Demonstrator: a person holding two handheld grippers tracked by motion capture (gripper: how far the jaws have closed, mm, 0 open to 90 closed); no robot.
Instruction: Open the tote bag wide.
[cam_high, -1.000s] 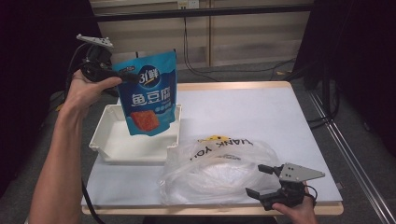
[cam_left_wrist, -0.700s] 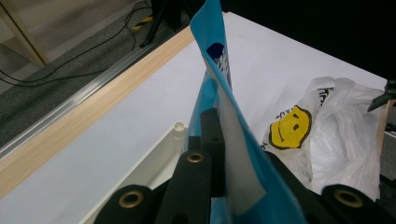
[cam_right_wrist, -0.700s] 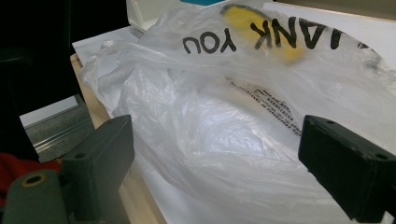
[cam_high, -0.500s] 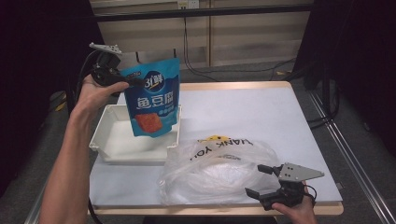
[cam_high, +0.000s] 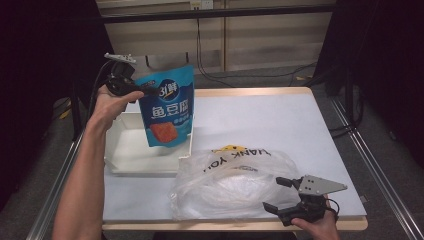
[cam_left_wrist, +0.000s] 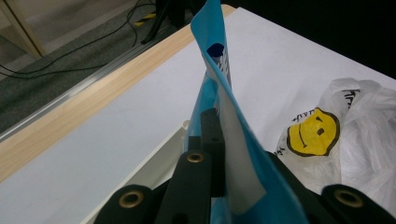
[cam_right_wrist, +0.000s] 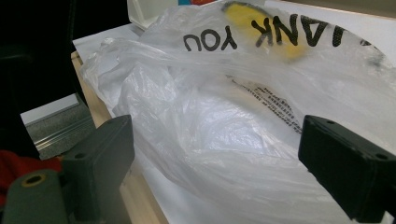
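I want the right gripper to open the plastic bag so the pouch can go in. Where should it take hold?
Probably the crumpled edge of the plastic bag nearest the right gripper, approached level from the table's front right corner. There the film bunches into loose folds that open jaws could close around; the smooth printed top offers less to pinch. Where the bag's mouth is cannot be told.

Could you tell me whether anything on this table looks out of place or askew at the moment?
Nothing looks spilled or damaged. The blue pouch hangs tilted from the left gripper above the white tray, and the plastic bag lies crumpled, print upside down, before the open right gripper.
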